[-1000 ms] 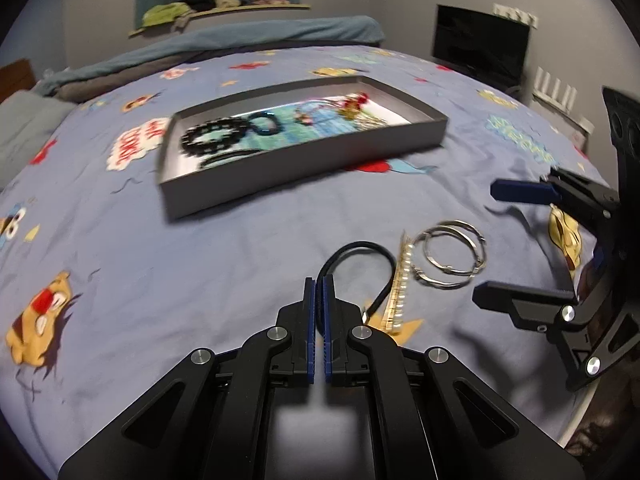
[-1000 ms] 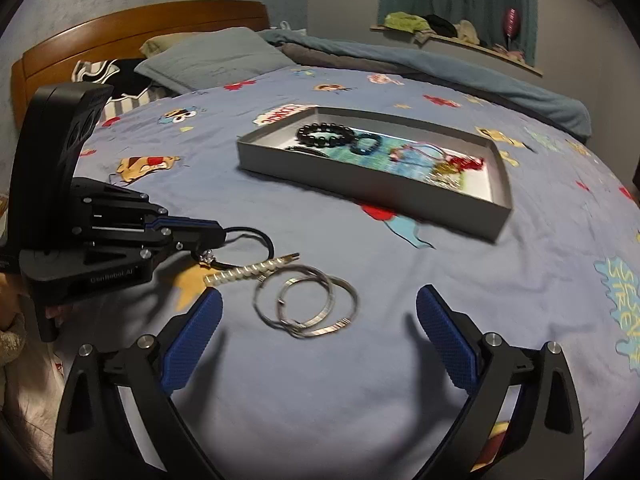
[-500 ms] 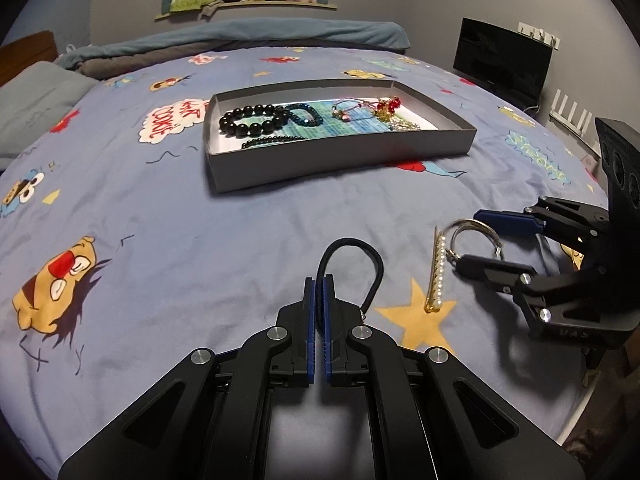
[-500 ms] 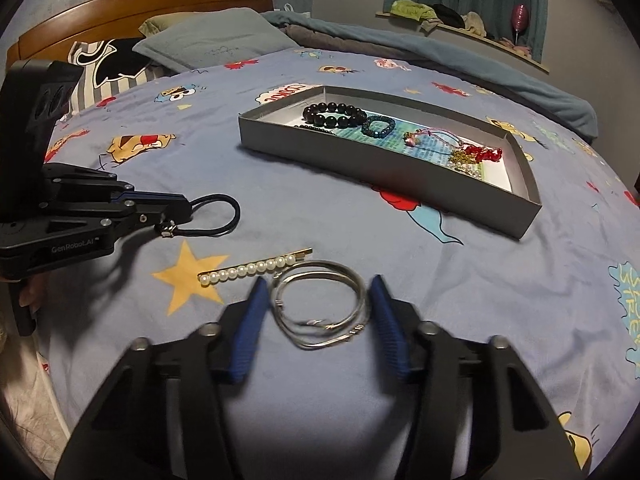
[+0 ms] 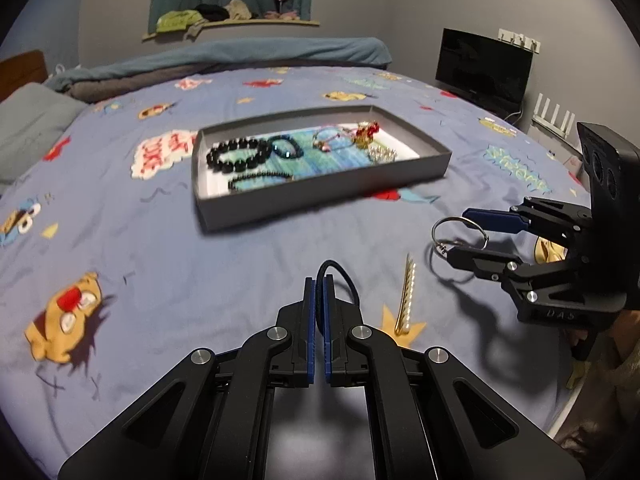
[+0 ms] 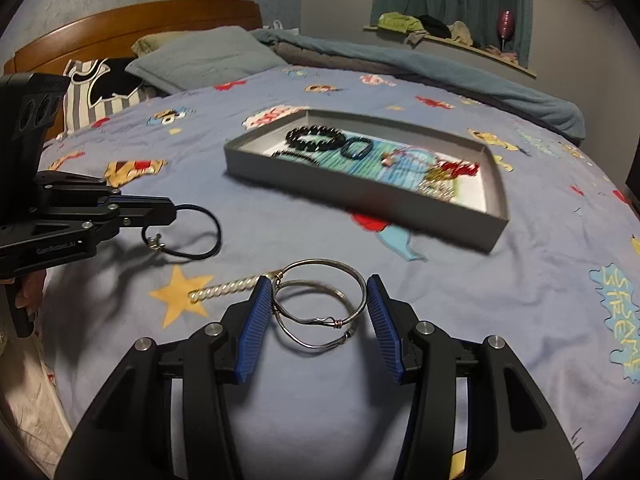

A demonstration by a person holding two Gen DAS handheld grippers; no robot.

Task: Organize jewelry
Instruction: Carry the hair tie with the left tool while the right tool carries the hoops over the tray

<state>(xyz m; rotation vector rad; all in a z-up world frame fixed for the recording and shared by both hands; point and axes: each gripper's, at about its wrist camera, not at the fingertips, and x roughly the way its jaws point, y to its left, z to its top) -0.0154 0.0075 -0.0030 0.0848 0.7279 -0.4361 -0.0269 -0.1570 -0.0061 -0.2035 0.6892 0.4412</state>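
Item: silver bangles [image 6: 318, 304], two wire hoops, overlapping; held between the blue pads of the right gripper [image 6: 316, 292], whose jaws are clamped against the hoops' outer edges, just above the blue cartoon bedsheet [image 6: 500, 288].

Item: black cord loop [image 6: 188, 232] with small metal clasp; pinched in the left gripper [image 5: 319, 280], jaws fully together on it, loop hanging off the sheet.

Item: pearl hair clip [image 6: 228, 286], lying on a yellow star print, one end touching the bangles.

Item: grey tray [image 5: 320, 200], farther up the bed, well apart from both grippers; holds a black bead bracelet [image 5: 238, 155], a dark blue bracelet [image 5: 286, 147], a thin black strand and red-and-gold pieces at the far end.

Change from a second ago: right jaws then stood wide, bangles flat on the sheet between them.

View notes: headboard and striped pillow appear only in the right wrist view; dark monitor [image 5: 484, 68] only in the left.
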